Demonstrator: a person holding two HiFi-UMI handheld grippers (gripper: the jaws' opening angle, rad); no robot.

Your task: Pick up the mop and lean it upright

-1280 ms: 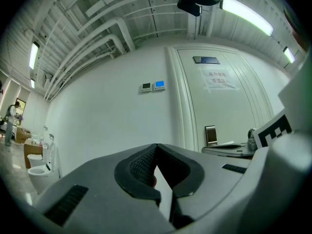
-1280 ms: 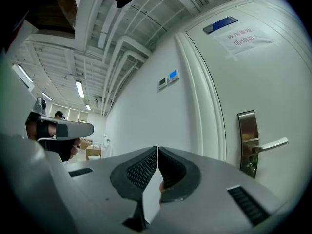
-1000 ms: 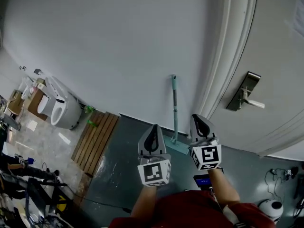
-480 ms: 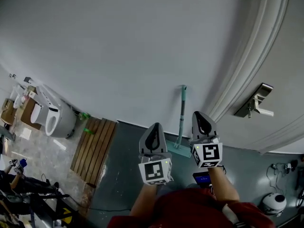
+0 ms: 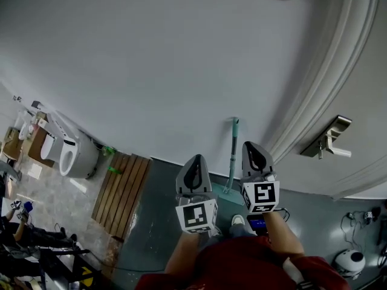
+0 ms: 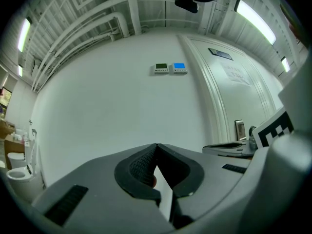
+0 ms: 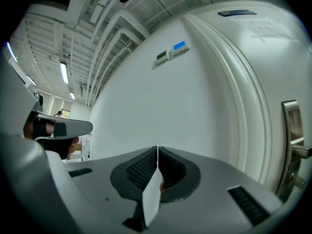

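Observation:
A teal mop point(image 5: 233, 156) stands upright against the white wall point(image 5: 151, 71), its flat head on the dark floor between my two grippers in the head view. My left gripper point(image 5: 195, 168) is shut and empty, a little left of the mop head. My right gripper point(image 5: 254, 154) is shut and empty too, just right of the handle, not touching it. In the left gripper view point(image 6: 156, 147) and the right gripper view point(image 7: 157, 150) the jaws meet at the tips and point at bare wall; the mop is out of both.
A white door point(image 5: 357, 101) with a metal lever handle point(image 5: 331, 141) is at the right. A wooden slat mat point(image 5: 121, 186) and a white toilet point(image 5: 75, 156) lie to the left. Two wall control panels point(image 6: 170, 68) hang high up. Cables and a white round device point(image 5: 351, 261) sit at lower right.
The head view has tilted up along the wall. Both grippers stay shut and held close in front of the body, and the mop still leans on the wall.

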